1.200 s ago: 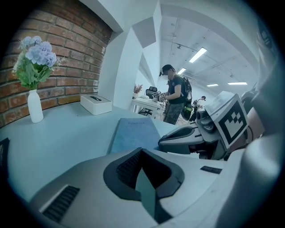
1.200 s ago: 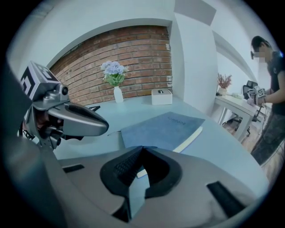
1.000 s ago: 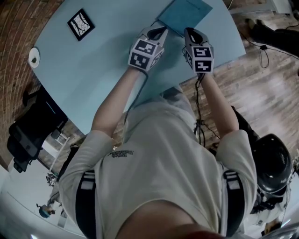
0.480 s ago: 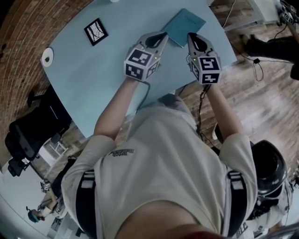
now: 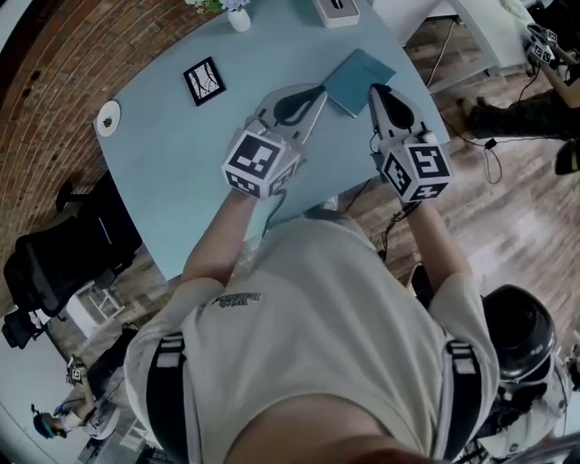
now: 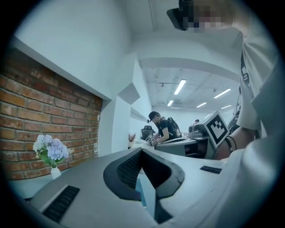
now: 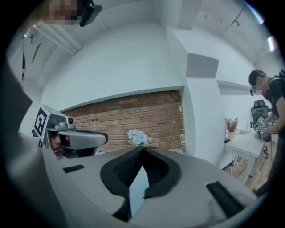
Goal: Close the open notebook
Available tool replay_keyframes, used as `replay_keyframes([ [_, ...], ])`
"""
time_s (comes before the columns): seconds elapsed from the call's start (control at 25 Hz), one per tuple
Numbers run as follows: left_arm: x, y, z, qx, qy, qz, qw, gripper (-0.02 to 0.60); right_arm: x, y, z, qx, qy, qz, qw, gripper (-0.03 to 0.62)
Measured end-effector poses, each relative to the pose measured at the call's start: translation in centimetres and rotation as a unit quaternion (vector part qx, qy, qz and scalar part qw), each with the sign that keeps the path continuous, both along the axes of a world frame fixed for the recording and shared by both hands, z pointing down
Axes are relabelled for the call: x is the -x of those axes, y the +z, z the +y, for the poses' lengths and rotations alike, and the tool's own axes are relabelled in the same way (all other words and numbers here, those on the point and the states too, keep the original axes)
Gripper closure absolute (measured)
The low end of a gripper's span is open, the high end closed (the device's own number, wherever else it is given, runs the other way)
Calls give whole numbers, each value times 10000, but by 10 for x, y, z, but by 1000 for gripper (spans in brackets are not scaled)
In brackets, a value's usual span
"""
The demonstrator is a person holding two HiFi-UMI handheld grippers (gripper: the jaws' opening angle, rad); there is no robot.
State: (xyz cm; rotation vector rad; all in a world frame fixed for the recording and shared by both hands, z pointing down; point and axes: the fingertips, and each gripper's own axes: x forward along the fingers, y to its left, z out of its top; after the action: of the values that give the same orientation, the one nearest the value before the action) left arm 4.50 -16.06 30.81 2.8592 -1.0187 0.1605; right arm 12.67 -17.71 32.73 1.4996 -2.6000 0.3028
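A teal notebook point(image 5: 360, 80) lay closed and flat on a pale blue table point(image 5: 181, 154), near its right edge. On the notebook's near side, the left gripper point(image 5: 314, 91) and right gripper point(image 5: 375, 91) were held above the table, each with its jaws pressed together on nothing. Farther left lay a black-framed picture point(image 5: 204, 80), and a flower vase point(image 5: 237, 14) stood at the far edge.
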Motion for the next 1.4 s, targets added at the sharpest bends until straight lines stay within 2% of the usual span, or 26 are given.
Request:
replay_keyframes([
  [0.12, 10, -21, 10, -54, -49, 227, 9997, 572, 7, -18, 9, -217, -77, -6, 9997, 589],
  [0.28, 18, -34, 25, -158, -42, 208, 9997, 572, 20, -35, 28, -450, -241, -219, 9985, 591],
  [0.4, 25, -37, 35, -289, -17, 323, 9991, 572, 37, -40, 44, -497, -459, -269, 9973, 591],
  [0.56, 37, -28, 45, -255, -91, 491, 9984, 572, 54, -41, 64, -484, -695, -333, 9959, 589],
  [0.72, 38, -21, 59, -349, -68, 350, 9988, 572, 66, -33, 83, -465, -847, -293, 9949, 591],
  [0.88, 38, -14, 67, -264, -129, 300, 9991, 572, 76, -22, 95, -342, -960, -406, 9940, 591],
  [1.12, 35, -18, 69, -270, -146, 278, 9991, 572, 76, -26, 96, -390, -946, -375, 9940, 591],
  [1.4, 35, -28, 71, -339, -78, 460, 9983, 572, 65, -31, 93, -652, -747, -132, 9950, 591],
])
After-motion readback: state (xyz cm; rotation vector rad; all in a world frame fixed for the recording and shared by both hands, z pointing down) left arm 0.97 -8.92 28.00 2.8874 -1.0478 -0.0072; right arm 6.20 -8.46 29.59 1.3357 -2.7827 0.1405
